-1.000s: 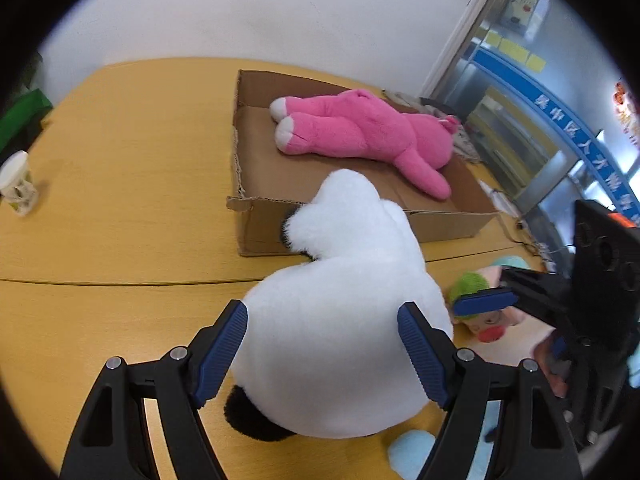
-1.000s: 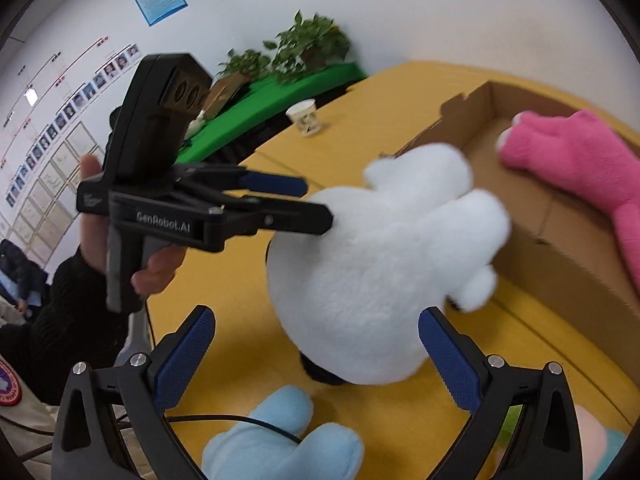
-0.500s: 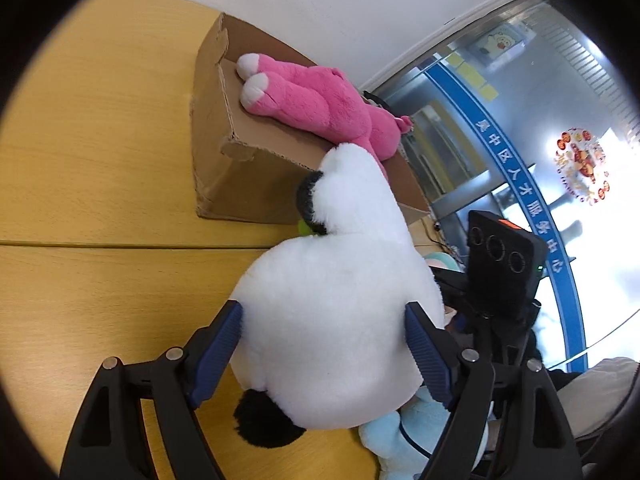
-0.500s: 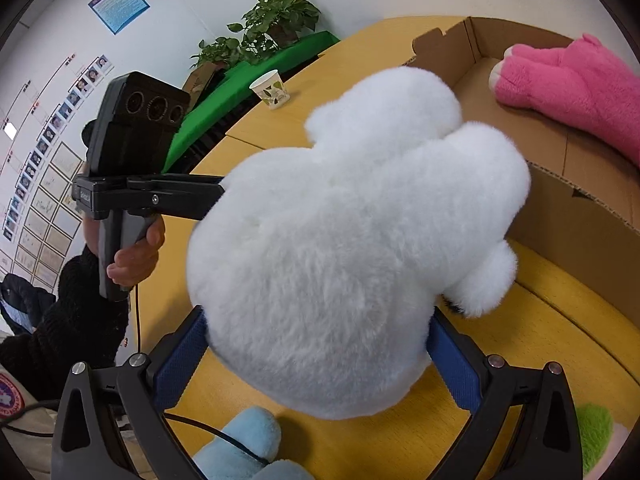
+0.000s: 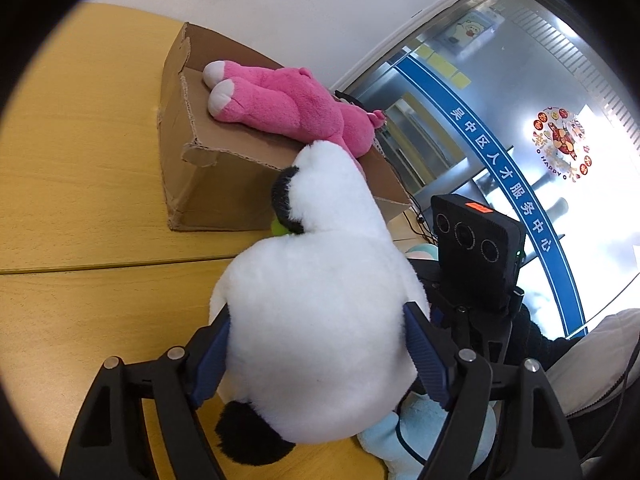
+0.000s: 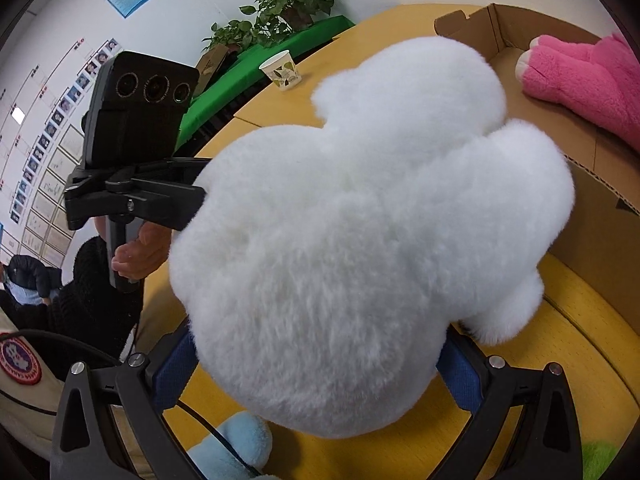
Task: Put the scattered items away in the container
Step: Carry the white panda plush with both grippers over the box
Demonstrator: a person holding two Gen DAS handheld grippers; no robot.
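Left tongs (image 5: 316,356): closed onto large white fluffy plush toy (image 5: 316,320), blue pads sunk in its sides.
Right tongs (image 6: 316,372): pressed against the same toy.
White plush: raised over yellow wooden tabletop (image 5: 80,208), near brown cardboard box (image 5: 208,184).
Box contents: pink plush animal (image 5: 288,108).

The right tongs (image 6: 316,364) are squeezing a big white fluffy toy (image 6: 360,232) above the desk (image 6: 532,412), near the cardboard box (image 6: 600,208).
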